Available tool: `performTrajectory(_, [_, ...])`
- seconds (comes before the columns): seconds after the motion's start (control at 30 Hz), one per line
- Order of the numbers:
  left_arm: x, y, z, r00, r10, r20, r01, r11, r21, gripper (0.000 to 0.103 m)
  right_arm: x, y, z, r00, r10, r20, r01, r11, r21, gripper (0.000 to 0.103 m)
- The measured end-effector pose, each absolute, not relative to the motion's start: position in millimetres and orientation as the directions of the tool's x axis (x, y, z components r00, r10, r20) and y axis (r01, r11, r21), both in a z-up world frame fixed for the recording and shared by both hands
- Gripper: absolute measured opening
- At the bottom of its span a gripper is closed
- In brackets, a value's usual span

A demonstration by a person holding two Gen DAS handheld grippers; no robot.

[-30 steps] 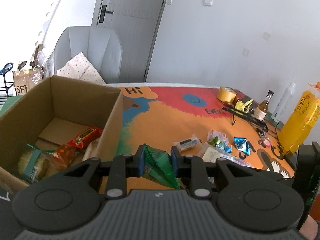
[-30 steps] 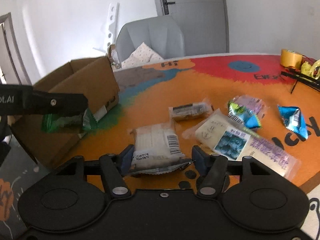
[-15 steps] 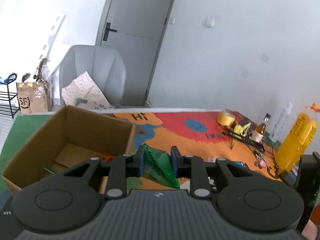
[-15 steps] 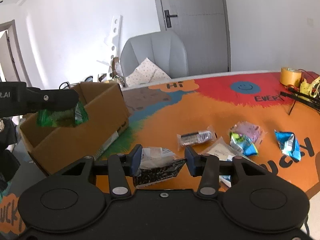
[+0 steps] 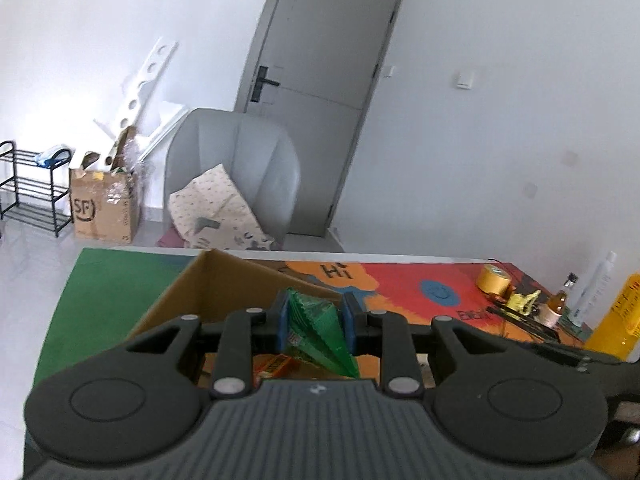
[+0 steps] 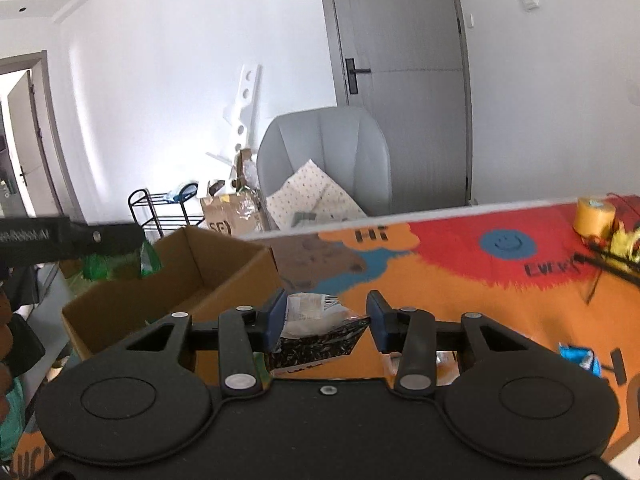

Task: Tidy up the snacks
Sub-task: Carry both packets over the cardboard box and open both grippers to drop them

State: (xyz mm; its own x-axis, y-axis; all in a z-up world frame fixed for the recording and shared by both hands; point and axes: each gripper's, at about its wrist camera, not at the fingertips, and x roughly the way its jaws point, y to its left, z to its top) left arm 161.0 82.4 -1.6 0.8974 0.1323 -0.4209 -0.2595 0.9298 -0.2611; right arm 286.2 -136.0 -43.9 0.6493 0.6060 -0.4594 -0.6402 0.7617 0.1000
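Two packets are held above the counter [image 6: 460,280] — a green packet [image 5: 316,328] gripped tight in the left gripper [image 5: 316,320] over the box [image 5: 224,284], a white packet [image 6: 320,328] pinched in the right gripper [image 6: 326,316]; one orange snack [image 5: 276,363] is boxed, a blue packet [image 6: 578,358] is left out.

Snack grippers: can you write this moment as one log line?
left gripper: shut on green packet | right gripper: shut on white packet | cardboard box: open, next to both
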Motion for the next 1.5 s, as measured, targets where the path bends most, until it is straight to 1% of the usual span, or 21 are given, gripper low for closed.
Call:
performTrajectory(0.07, [162,91,-4,0.890,0.149,-0.431,-0.283,0.922,-0.265,0.027,286,-130,-41,0.645,0.614,-0.454,-0.650,0.754,0.096,0.041])
performTrajectory(0.1, [162,95,-5,0.885,0.168,-0.435,-0.305,0.915,-0.266,0.030,287,-127,-39,0.644,0.618,-0.451,-0.654,0.750,0.093,0.041])
performTrajectory(0.13, [161,99,-6,0.880,0.180,-0.440,-0.319,0.910,-0.265,0.035,287,-123,-38,0.643,0.621,-0.448,-0.659,0.747,0.091,0.041])
performTrajectory(0.17, [161,103,-7,0.875,0.190,-0.446,-0.332,0.905,-0.266,0.045,287,-120,-36,0.642,0.624,-0.445,-0.662,0.744,0.089,0.041])
performTrajectory(0.2, [160,107,-9,0.870,0.197,-0.452,-0.345,0.898,-0.272,0.051,286,-117,-34,0.641,0.627,-0.442,-0.665,0.742,0.087,0.041])
performTrajectory(0.23, [158,111,-9,0.869,0.203,-0.452,-0.354,0.893,-0.279,0.058,286,-114,-32,0.640,0.631,-0.438,-0.669,0.739,0.086,0.041])
performTrajectory(0.27, [156,114,-10,0.869,0.210,-0.448,-0.362,0.888,-0.284,0.062,286,-111,-31,0.639,0.635,-0.434,-0.673,0.735,0.085,0.041])
performTrajectory(0.47, [147,126,-10,0.866,0.231,-0.443,-0.380,0.880,-0.284,0.071,282,-94,-22,0.622,0.662,-0.419,-0.700,0.709,0.081,0.041])
performTrajectory(0.7, [141,133,-13,0.856,0.233,-0.462,-0.392,0.875,-0.284,0.077,277,-67,-18,0.587,0.696,-0.414,-0.739,0.669,0.076,0.041])
performTrajectory(0.87, [135,135,-13,0.848,0.247,-0.468,-0.404,0.873,-0.273,0.084,275,-52,-19,0.567,0.715,-0.409,-0.756,0.649,0.085,0.042])
performTrajectory(0.93, [134,134,-14,0.845,0.250,-0.473,-0.407,0.874,-0.265,0.085,275,-49,-20,0.571,0.712,-0.409,-0.750,0.654,0.092,0.048])
performTrajectory(1.0, [133,133,-14,0.844,0.249,-0.476,-0.406,0.876,-0.260,0.087,275,-52,-20,0.593,0.698,-0.401,-0.728,0.677,0.102,0.066])
performTrajectory(1.03, [133,131,-14,0.844,0.249,-0.475,-0.404,0.878,-0.258,0.089,275,-55,-20,0.602,0.696,-0.391,-0.719,0.686,0.114,0.072])
performTrajectory(1.07, [133,130,-14,0.845,0.249,-0.473,-0.402,0.880,-0.253,0.091,275,-59,-19,0.614,0.693,-0.377,-0.708,0.695,0.125,0.083])
performTrajectory(1.1, [133,128,-14,0.846,0.250,-0.471,-0.400,0.882,-0.249,0.091,275,-63,-19,0.633,0.683,-0.366,-0.694,0.709,0.123,0.090])
performTrajectory(1.2, [135,121,-13,0.849,0.247,-0.467,-0.390,0.889,-0.240,0.093,276,-72,-20,0.667,0.643,-0.377,-0.664,0.742,0.090,0.093])
performTrajectory(1.3, [137,115,-14,0.854,0.234,-0.464,-0.374,0.897,-0.237,0.095,276,-84,-24,0.662,0.639,-0.392,-0.654,0.747,0.115,0.095])
performTrajectory(1.37, [138,109,-14,0.858,0.225,-0.462,-0.362,0.903,-0.232,0.098,275,-91,-28,0.663,0.634,-0.397,-0.650,0.751,0.115,0.098])
performTrajectory(1.5, [143,96,-14,0.864,0.202,-0.461,-0.330,0.919,-0.216,0.100,274,-104,-37,0.679,0.602,-0.419,-0.618,0.778,0.116,0.100])
